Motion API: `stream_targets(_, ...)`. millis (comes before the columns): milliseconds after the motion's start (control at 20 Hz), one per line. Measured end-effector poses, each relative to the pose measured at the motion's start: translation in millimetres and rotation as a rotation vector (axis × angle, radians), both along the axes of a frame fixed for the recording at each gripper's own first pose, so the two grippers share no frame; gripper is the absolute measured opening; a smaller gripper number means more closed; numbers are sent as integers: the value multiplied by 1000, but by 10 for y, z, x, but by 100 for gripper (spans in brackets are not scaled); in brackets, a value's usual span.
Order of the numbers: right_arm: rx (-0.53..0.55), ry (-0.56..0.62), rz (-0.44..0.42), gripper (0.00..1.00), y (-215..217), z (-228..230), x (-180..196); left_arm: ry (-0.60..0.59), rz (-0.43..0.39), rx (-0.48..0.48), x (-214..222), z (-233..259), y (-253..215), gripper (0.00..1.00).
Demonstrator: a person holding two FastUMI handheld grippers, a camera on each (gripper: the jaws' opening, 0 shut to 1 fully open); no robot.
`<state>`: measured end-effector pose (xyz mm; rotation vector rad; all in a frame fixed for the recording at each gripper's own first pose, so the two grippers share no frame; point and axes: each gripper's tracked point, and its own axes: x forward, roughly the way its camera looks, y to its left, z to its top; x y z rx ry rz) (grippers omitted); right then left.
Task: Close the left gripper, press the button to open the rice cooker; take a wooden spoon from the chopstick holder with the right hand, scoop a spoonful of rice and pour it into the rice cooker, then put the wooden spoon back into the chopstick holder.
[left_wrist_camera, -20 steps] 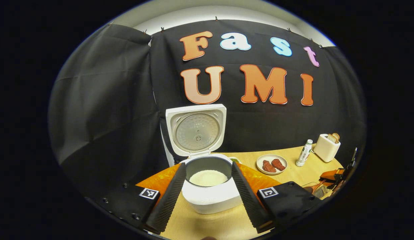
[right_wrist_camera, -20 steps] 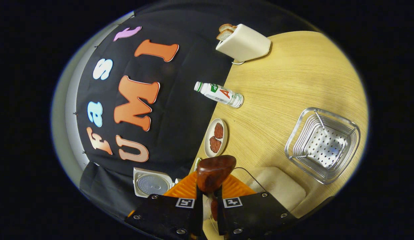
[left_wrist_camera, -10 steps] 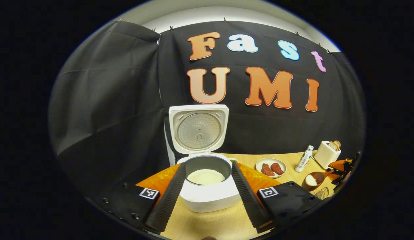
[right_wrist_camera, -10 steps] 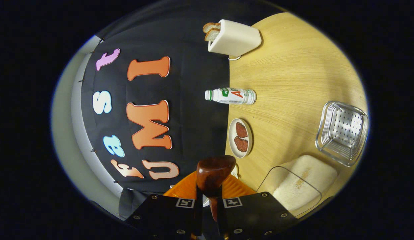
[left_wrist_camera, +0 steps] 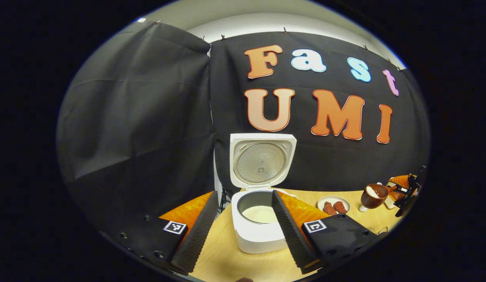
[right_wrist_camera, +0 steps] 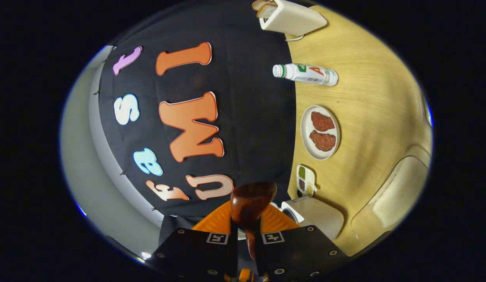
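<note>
The white rice cooker stands open, its lid upright and white rice in the inner pot. My left gripper is open in front of it, the pot showing between the two black fingers, which hold nothing. At the far right the right gripper holds the wooden spoon above the table, with rice in its bowl. In the right gripper view, my right gripper is shut on the spoon's handle, the dark bowl just beyond the fingers. The cooker lies close beside it.
On the wooden table are a plate with two pieces of meat, a white bottle, a toaster with bread, a small divided dish and a clear container of rice.
The right gripper has lifted the spoon with rice out of the container and carried it toward the cooker. The left gripper has drawn back and swung left, staying open.
</note>
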<state>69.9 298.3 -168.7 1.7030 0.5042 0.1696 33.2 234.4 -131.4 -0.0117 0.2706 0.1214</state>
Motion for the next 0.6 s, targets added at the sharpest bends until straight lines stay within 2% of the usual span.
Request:
stream_targets(50, -1, -1, 25, 17, 147, 5, 46, -1, 5, 0, -23, -8, 34, 93)
stream_targets(100, -9, -2, 40, 17, 250, 16, 98, -1, 7, 2, -30, -30, 52, 89)
stream_targets(200, -17, -9, 53, 17, 456, 68, 252, -3, 17, 11, -50, -23, 138, 92)
stream_targets(400, -31, -38, 95, 17, 936, 231, 530, -12, 49, 17, -111, 1, 406, 89)
stream_targets(450, -36, -43, 101, 17, 1051, 256, 600, -13, 59, 23, -140, -8, 473, 92)
stream_targets(600, -93, -58, 122, 17, 1387, 301, 804, -14, 91, 42, -179, -11, 744, 92)
